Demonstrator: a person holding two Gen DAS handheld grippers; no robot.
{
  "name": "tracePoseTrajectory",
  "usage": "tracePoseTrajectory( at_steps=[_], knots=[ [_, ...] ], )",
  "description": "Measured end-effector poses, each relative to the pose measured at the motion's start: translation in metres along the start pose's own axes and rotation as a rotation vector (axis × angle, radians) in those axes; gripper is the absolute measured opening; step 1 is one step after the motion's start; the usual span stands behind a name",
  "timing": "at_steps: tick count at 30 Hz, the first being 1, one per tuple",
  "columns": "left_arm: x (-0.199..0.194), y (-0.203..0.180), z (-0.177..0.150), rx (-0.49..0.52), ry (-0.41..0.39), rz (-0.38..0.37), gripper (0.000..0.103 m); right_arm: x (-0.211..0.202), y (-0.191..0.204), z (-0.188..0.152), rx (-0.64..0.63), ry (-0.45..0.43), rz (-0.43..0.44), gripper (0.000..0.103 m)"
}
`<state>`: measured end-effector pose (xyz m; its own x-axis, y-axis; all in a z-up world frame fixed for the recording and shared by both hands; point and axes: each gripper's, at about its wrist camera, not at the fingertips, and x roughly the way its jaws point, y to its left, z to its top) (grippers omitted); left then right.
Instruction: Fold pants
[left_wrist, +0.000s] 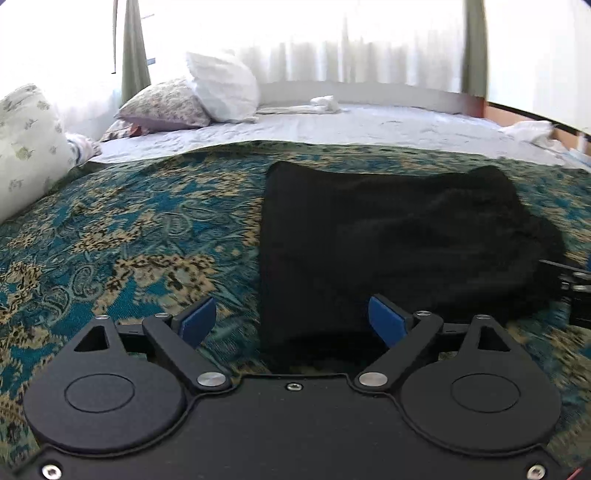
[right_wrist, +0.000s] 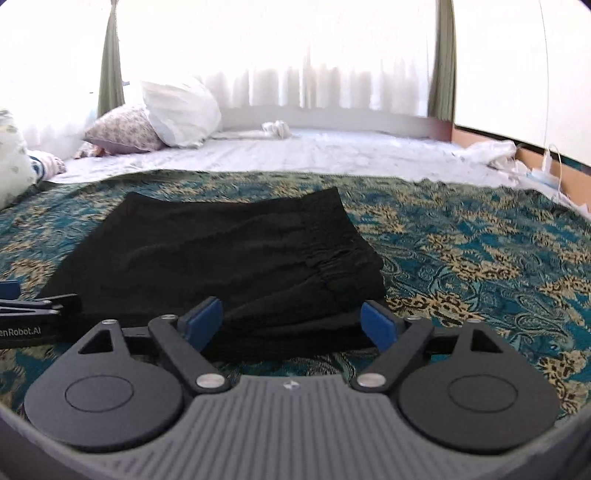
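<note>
Black pants (left_wrist: 399, 243) lie folded into a compact stack on the teal and gold patterned bedspread (left_wrist: 129, 240). My left gripper (left_wrist: 291, 321) is open with its blue pads apart, at the stack's near left corner and holding nothing. In the right wrist view the pants (right_wrist: 221, 258) show an elastic waistband on the right side. My right gripper (right_wrist: 291, 321) is open and empty at the stack's near right edge. The left gripper's arm (right_wrist: 33, 306) shows at that view's left edge, and the right gripper's edge (left_wrist: 576, 291) shows at the far right of the left wrist view.
Behind the bedspread lies a white sheet (left_wrist: 332, 125) with a floral pillow (left_wrist: 166, 107), a white pillow (left_wrist: 221, 88) and a small white bundle (left_wrist: 325, 103). Another floral pillow (left_wrist: 26, 147) lies at left. Cables and clutter (right_wrist: 546, 166) lie at right by a wooden headboard.
</note>
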<state>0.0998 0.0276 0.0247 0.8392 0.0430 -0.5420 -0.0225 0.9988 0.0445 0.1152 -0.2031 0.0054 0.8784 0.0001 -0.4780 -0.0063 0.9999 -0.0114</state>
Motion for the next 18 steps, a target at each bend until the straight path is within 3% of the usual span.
tracePoseTrajectory(
  at_steps=[6,9,18],
  knots=[
    [-0.012,-0.015,-0.014,-0.007,0.038,-0.081,0.103,0.003,-0.005,-0.014,-0.021,0.04,0.037,0.103],
    [-0.005,-0.028,-0.023,0.043,0.063,-0.037,0.103,0.013,-0.005,-0.024,-0.031,0.104,0.045,0.103],
    [0.0,-0.027,-0.024,0.008,0.055,-0.034,0.103,0.016,-0.006,-0.031,-0.024,0.088,0.046,0.103]
  ],
)
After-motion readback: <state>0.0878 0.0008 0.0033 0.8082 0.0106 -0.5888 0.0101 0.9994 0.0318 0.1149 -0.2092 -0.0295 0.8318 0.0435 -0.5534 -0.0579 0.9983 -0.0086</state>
